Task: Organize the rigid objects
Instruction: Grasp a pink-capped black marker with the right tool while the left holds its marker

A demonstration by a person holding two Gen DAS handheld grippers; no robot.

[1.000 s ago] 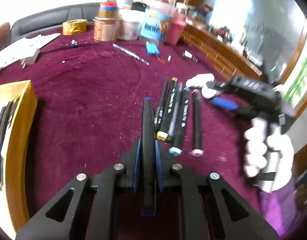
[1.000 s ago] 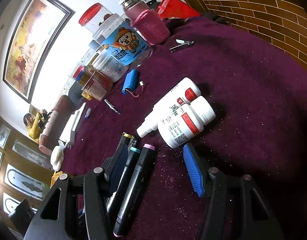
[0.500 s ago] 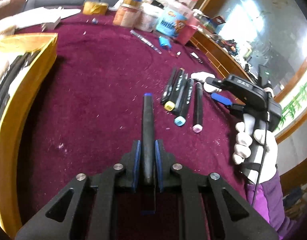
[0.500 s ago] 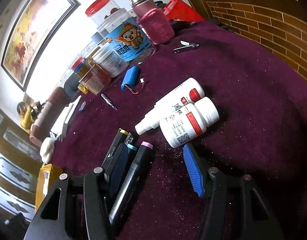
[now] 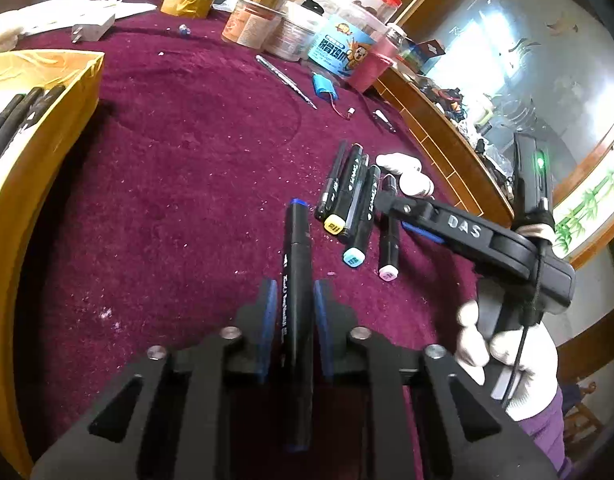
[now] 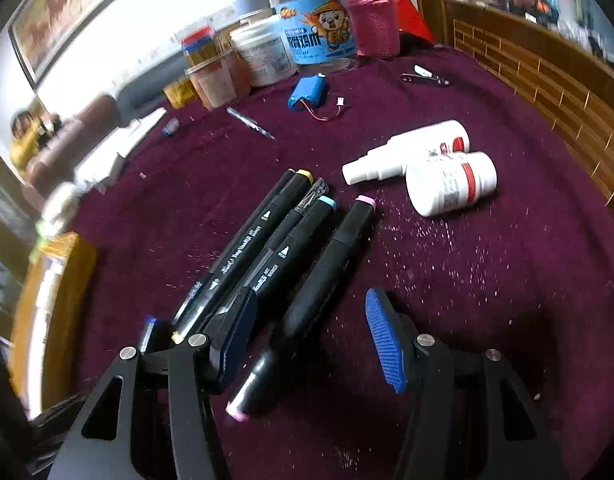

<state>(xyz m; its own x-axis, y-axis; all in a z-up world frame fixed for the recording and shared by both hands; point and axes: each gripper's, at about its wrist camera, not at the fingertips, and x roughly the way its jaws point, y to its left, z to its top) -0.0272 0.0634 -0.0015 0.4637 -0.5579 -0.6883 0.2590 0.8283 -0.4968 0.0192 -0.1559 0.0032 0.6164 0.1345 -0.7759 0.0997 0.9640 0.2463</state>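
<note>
1. Your left tongs [image 5: 294,316] are clamped on a blue-capped marker [image 5: 297,280]. It runs straight out along the fingers, blue tip forward, above the bench [image 5: 179,184].

2. The yellow box [image 5: 67,128] lies to the left of those tongs in the left wrist view, with dark markers already inside. The left hand is the nearer one to it, so the drop-off looks like its job.

3. Your right tongs [image 6: 311,344] stand partly open and grip nothing. The pink-capped marker [image 6: 327,264] lies on the bench between the fingers, with neither pad pressing on it.

4. That marker's long axis runs from low left to upper right in the right wrist view, roughly along the way the tongs point, so the pads face its sides and would close across the barrel.

5. The left pad [image 6: 237,332] sits over the blue-green-capped marker [image 6: 283,248], just beside the pink one. Mind that you may pinch both.

6. The white bottles [image 6: 447,178] lie well apart, to the right.
</note>
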